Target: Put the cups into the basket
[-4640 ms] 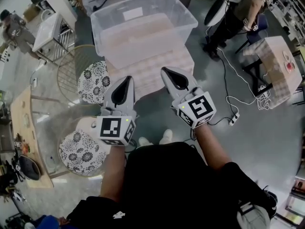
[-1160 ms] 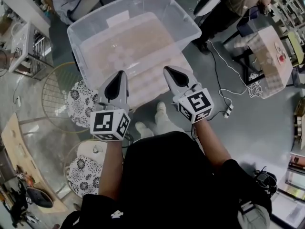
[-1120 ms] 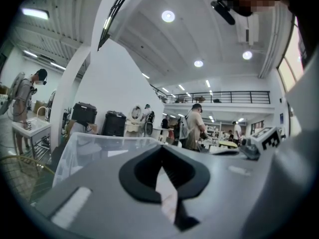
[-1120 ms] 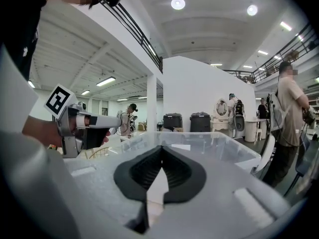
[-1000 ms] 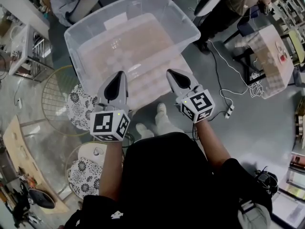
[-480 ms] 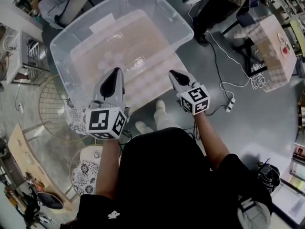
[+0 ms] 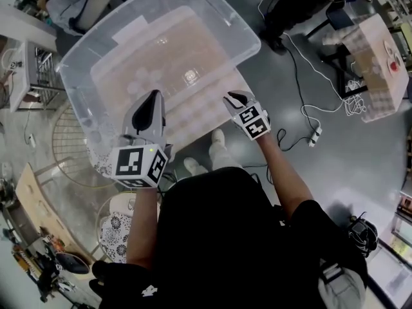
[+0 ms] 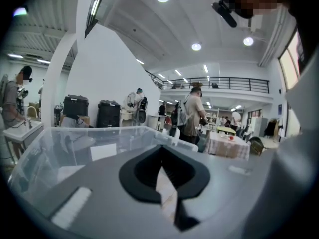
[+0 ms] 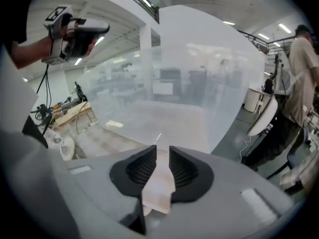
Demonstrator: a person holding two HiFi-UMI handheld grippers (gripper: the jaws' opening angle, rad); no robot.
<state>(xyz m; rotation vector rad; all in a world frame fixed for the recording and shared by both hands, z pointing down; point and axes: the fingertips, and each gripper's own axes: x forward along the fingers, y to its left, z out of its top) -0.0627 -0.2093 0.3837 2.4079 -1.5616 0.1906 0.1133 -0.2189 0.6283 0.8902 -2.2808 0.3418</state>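
Left gripper [image 7: 152, 97], jaws together, and right gripper [image 7: 234, 96], jaws barely apart, both empty, hovering at near rim of large clear plastic tub [image 7: 239, 29]; probably lining up first pick.

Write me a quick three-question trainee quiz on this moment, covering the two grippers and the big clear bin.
1. True or false: the left gripper is holding something between its jaws.
2. Multiple choice: where is the clear bin relative to the grippers? A) just ahead of both sets of jaws; B) behind the person; C) on the floor by the cables.
3. Short answer: which gripper's jaws stand slightly apart with nothing gripped, the left one or the right gripper?

Key: 1. False: its jaws meet at the tips, with nothing between them. 2. A. 3. The right one.
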